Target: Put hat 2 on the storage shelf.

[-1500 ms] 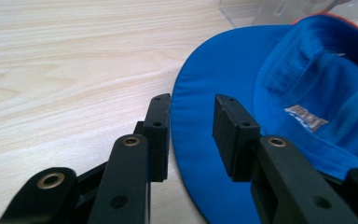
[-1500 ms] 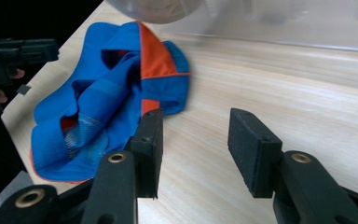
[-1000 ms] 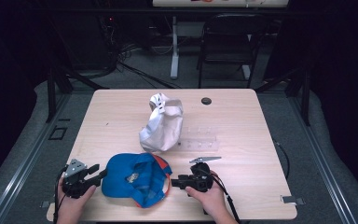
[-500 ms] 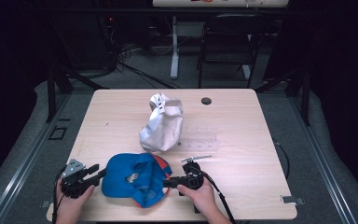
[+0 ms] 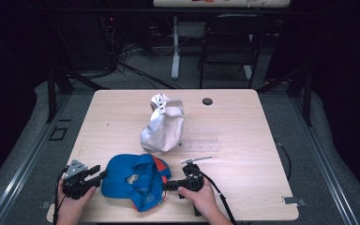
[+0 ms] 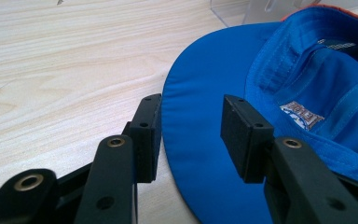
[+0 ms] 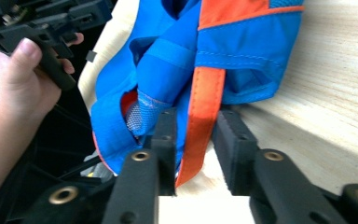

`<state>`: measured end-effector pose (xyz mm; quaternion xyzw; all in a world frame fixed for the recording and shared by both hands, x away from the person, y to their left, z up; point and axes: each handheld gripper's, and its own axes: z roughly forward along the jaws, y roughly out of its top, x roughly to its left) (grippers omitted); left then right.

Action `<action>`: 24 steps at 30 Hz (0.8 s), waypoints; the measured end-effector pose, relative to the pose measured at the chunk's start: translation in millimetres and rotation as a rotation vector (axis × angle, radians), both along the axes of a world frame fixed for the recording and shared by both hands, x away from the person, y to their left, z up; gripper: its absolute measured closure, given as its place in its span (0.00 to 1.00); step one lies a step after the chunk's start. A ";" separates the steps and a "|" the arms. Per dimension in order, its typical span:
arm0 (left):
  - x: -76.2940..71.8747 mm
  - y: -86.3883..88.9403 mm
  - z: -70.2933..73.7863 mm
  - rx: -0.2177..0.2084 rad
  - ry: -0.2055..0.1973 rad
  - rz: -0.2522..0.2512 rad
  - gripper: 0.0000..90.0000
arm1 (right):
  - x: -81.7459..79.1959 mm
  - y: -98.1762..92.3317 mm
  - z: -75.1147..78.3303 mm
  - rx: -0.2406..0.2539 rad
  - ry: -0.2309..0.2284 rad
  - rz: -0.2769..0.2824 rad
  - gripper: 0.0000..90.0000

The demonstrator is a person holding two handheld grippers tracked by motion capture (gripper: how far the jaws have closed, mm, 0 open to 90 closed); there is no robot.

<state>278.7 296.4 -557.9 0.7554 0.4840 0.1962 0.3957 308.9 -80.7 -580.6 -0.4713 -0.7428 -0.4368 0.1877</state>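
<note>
A blue cap (image 5: 133, 180) lies near the table's (image 5: 243, 126) front edge, a gripper at each side, white bag (image 5: 164, 126) behind it.

Recording lab or studio, probably. Pale wooden table (image 5: 122, 117) set on grey floor matting, ringed by dark curtained surrounds. Black metal frame legs (image 5: 54, 89) at the sides, cables (image 5: 122, 61) trailing across the floor behind, a black chair (image 5: 227, 47) and white table leg (image 5: 175, 51) beyond.
</note>
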 end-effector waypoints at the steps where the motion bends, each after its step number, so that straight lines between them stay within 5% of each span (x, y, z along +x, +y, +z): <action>1: 0.0 -0.1 0.0 0.001 0.001 -0.001 0.65 | 0.7 -0.5 0.1 0.011 -0.003 0.000 0.83; 12: 0.4 -1.6 -1.2 0.004 -0.006 -0.011 0.65 | 4.4 -9.5 9.9 0.040 0.124 -0.090 0.86; 18: 0.8 -3.3 -1.5 0.018 0.006 -0.026 0.66 | 8.1 -13.7 13.8 0.021 0.156 -0.158 0.87; 24: 1.6 -5.9 -2.6 0.035 0.013 -0.038 0.66 | 14.3 -17.5 11.6 0.091 0.218 -0.210 0.87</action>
